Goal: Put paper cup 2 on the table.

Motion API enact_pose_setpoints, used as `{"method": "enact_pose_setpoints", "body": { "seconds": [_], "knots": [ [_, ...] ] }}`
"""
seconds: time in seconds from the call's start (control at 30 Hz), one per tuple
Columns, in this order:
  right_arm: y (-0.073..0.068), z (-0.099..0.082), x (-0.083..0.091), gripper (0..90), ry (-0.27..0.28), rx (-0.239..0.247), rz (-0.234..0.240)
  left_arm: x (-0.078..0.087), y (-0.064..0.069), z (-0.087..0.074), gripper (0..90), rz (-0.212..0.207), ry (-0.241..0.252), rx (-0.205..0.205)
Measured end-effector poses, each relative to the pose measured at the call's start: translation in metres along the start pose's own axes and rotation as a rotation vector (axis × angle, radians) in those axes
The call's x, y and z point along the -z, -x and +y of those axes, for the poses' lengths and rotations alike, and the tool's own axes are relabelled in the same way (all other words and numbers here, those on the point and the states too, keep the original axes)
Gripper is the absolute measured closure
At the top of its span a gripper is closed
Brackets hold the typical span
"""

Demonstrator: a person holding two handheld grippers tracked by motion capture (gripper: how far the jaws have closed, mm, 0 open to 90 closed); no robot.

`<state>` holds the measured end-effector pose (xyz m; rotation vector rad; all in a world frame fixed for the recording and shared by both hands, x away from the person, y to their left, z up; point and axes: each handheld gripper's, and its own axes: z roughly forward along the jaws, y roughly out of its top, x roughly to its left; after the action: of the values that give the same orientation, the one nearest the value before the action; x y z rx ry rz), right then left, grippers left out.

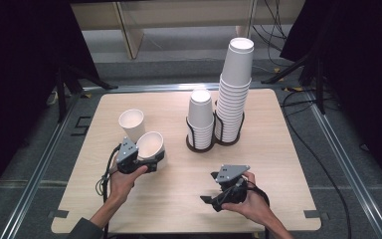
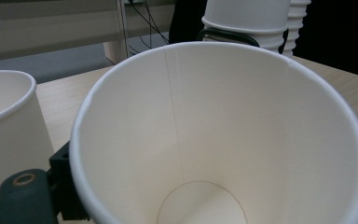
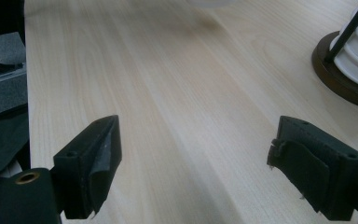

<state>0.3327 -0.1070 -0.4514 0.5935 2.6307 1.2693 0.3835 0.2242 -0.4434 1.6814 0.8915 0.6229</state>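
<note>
Left gripper (image 1: 151, 162) holds a paper cup (image 1: 150, 144); right gripper (image 1: 214, 196) is empty.

The cup is tilted, mouth up and toward the camera, its wall clamped between narrow jaws, just in front of a second cup (image 1: 132, 124) that stands on the table (image 1: 179, 184). Both lie left of the two cup stacks (image 1: 229, 99) in their wire holders. The right gripper's jaws stand wide over bare wood, near the front of the stacks and well apart from the held cup.
</note>
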Motion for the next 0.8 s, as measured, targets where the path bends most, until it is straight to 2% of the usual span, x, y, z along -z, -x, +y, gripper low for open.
{"method": "enact_pose_setpoints", "body": {
  "seconds": [0.13, 0.27, 0.3, 0.4, 0.5, 0.53, 0.57, 0.73, 0.8],
  "knots": [
    [0.001, 0.000, 0.000, 15.9, 0.006, 0.007, -0.007, -0.007, -0.003, 0.003, 14.6, 0.008, -0.001, 0.000],
    [0.002, -0.001, -0.001, 15.9, 0.005, 0.004, -0.008, -0.014, -0.006, 0.004, 14.6, 0.008, -0.028, -0.011],
    [0.001, -0.001, -0.001, 15.9, 0.001, -0.011, 0.000, -0.016, -0.006, 0.004, 14.5, 0.013, -0.031, -0.009],
    [0.001, -0.001, -0.001, 15.9, 0.006, -0.004, 0.007, -0.023, -0.008, 0.002, 14.6, 0.019, -0.027, -0.007],
    [0.001, -0.001, -0.001, 15.9, 0.001, -0.006, 0.008, -0.026, -0.010, 0.003, 14.5, 0.027, -0.047, -0.019],
    [0.001, -0.001, -0.001, 15.9, 0.000, -0.007, 0.007, -0.029, -0.011, 0.003, 14.5, 0.020, -0.030, -0.013],
    [0.002, -0.001, -0.001, 15.9, 0.002, 0.002, 0.001, -0.028, -0.012, 0.005, 14.5, 0.028, -0.045, -0.017],
    [0.002, -0.002, -0.002, 16.0, 0.000, -0.002, 0.006, -0.041, -0.015, 0.007, 14.5, 0.040, -0.046, -0.008],
    [0.002, -0.002, -0.002, 16.0, -0.003, -0.010, 0.007, -0.045, -0.016, 0.008, 14.5, 0.053, -0.054, -0.020]
  ]
}}
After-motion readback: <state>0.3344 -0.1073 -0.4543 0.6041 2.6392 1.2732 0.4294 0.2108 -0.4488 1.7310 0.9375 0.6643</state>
